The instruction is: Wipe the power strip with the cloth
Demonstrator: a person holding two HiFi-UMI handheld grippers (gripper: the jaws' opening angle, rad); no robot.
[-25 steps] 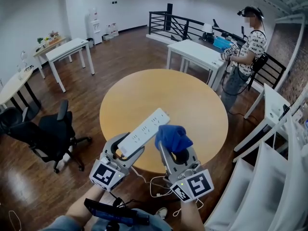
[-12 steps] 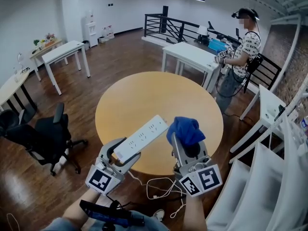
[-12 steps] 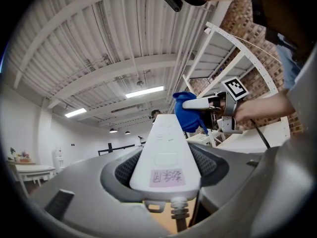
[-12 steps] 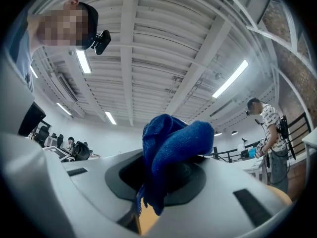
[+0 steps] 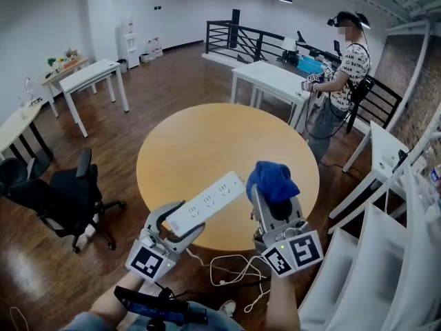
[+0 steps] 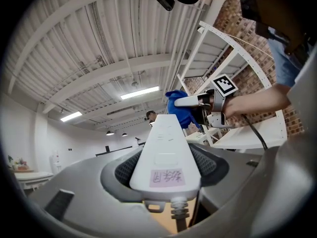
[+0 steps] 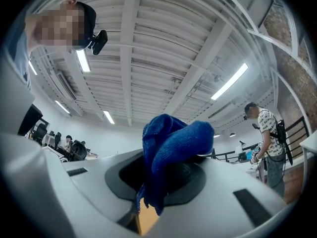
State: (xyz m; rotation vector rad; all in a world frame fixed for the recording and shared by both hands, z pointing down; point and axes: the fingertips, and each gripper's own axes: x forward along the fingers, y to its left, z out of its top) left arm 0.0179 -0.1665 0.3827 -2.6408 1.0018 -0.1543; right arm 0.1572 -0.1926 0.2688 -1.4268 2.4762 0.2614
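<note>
My left gripper (image 5: 180, 219) is shut on the cord end of a white power strip (image 5: 205, 202), which it holds up over the near edge of the round wooden table (image 5: 207, 143). In the left gripper view the power strip (image 6: 166, 152) runs away between the jaws, with a pink label near me. My right gripper (image 5: 275, 205) is shut on a bunched blue cloth (image 5: 273, 180), held just right of the strip's far end and apart from it. The blue cloth (image 7: 171, 148) fills the right gripper view, and the right gripper (image 6: 198, 102) shows beyond the strip.
The strip's white cord (image 5: 231, 267) hangs in loops below the table edge. A black office chair (image 5: 65, 195) stands at the left. White tables (image 5: 275, 78) and a person (image 5: 341, 74) are at the back, and white shelving (image 5: 393, 226) is close on the right.
The right gripper has moved right and a little up with the cloth, away from the strip's far end. The left gripper has hardly moved.
</note>
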